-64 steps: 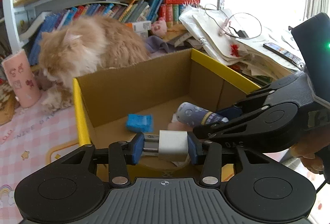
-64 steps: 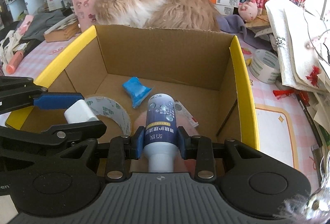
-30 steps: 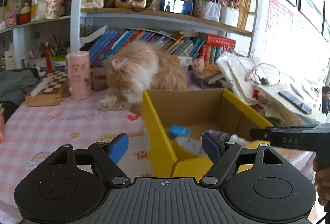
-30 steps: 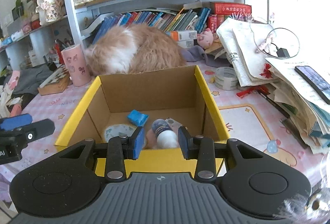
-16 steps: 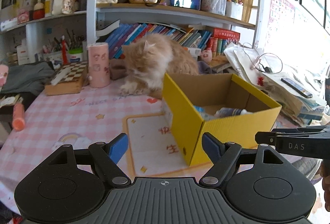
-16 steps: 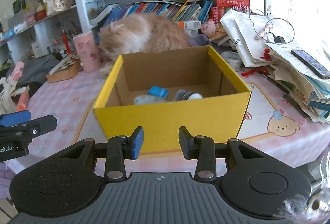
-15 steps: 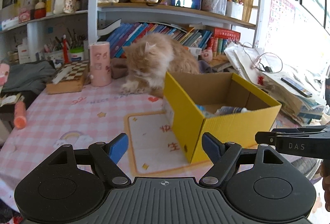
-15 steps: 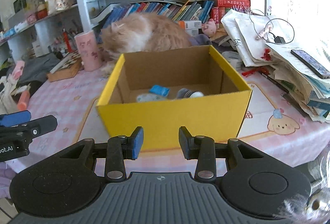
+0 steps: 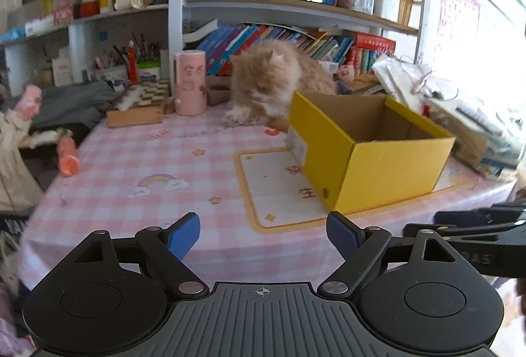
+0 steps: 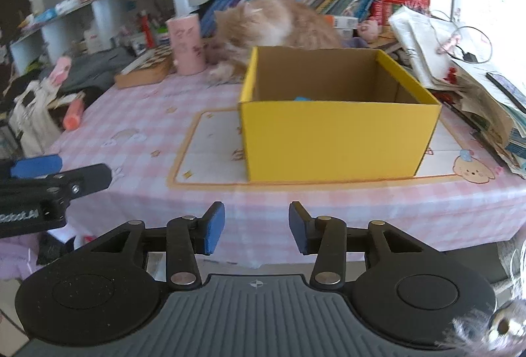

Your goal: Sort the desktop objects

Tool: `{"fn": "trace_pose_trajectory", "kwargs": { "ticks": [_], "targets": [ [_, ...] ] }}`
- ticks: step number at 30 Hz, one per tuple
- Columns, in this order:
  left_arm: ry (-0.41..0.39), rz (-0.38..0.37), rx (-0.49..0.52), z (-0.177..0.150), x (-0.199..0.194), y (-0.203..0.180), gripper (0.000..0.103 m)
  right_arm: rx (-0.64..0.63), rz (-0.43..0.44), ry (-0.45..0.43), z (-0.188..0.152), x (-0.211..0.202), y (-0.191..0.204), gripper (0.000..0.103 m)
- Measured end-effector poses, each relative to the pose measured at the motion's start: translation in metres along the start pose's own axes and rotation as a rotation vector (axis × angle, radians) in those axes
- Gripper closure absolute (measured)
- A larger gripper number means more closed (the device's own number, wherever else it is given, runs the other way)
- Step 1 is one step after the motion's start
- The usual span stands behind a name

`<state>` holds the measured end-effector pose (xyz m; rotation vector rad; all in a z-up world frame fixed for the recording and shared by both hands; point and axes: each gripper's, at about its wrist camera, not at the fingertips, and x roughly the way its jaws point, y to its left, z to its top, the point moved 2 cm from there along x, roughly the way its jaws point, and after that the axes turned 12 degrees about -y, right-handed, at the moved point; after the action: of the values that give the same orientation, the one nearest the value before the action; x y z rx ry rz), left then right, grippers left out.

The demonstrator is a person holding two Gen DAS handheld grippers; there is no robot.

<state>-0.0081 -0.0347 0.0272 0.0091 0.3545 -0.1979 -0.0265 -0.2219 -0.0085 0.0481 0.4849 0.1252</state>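
Note:
A yellow cardboard box (image 9: 388, 166) (image 10: 335, 140) stands on the pink checked tablecloth, right of centre. Only a sliver of a blue item (image 10: 303, 99) shows over its rim in the right wrist view; the rest of its contents are hidden. My left gripper (image 9: 263, 233) is open and empty, held back off the table's front edge. My right gripper (image 10: 257, 227) is open and empty, also back from the front edge, facing the box. Each gripper shows at the edge of the other's view.
An orange cat (image 9: 276, 84) (image 10: 276, 24) lies behind the box. A pink cup (image 9: 190, 82) and a chessboard box (image 9: 141, 105) stand at the back left. An orange tube (image 9: 67, 156) lies at the left edge. Papers and books (image 10: 460, 61) pile up on the right.
Both grippers let go of their items in the box, the left a white block and the right a bottle, opened, and pulled back and down from the table; the box now looks farther away.

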Motion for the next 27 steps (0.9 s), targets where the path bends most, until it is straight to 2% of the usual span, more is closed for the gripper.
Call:
{"fn": "trace_pose_trajectory", "kwargs": {
  "ticks": [3, 20, 27],
  "targets": [
    [-0.002, 0.001, 0.042, -0.004, -0.005, 0.0, 0.014, -0.005, 0.005, 0.004, -0.004, -0.005, 0.008, 0.06],
    [0.077, -0.066, 0.035, -0.017, -0.006, 0.007, 0.004, -0.016, 0.015, 0.052, -0.019, -0.006, 0.03, 0.05],
    [0.087, -0.057, 0.01, -0.018, -0.006, 0.011, 0.002, -0.027, 0.019, 0.045, -0.018, -0.008, 0.032, 0.05]
  ]
}}
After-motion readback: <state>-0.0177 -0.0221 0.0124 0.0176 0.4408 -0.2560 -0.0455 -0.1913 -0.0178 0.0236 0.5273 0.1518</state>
